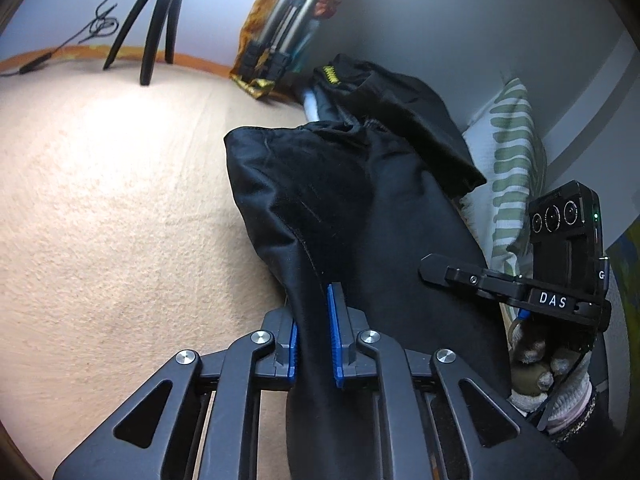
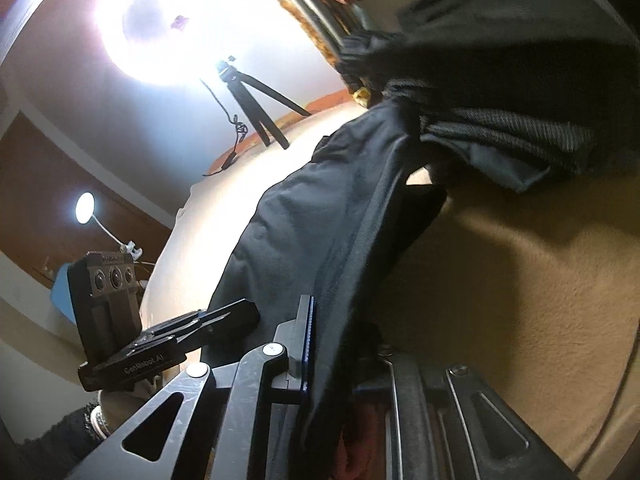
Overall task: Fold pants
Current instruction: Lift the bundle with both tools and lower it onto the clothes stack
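Note:
The black pants (image 1: 344,192) hang lifted above the beige blanket (image 1: 100,200), stretched between both grippers. My left gripper (image 1: 314,332) is shut on an edge of the pants, with the cloth pinched between its blue pads (image 1: 334,320). My right gripper (image 1: 452,276) shows at the right of the left wrist view. In the right wrist view my right gripper (image 2: 332,344) is shut on the pants (image 2: 320,232); its left blue pad (image 2: 310,336) shows and the other finger is hidden by cloth. The waistband end (image 2: 500,128) hangs bunched at the upper right.
A black tripod (image 1: 156,36) stands at the far edge of the bed, with a cable (image 1: 80,36) beside it. A folded metal frame in patterned cloth (image 1: 288,28) leans on the wall. A green-striped pillow (image 1: 512,168) lies at the right. A bright ring light (image 2: 168,20) glares overhead.

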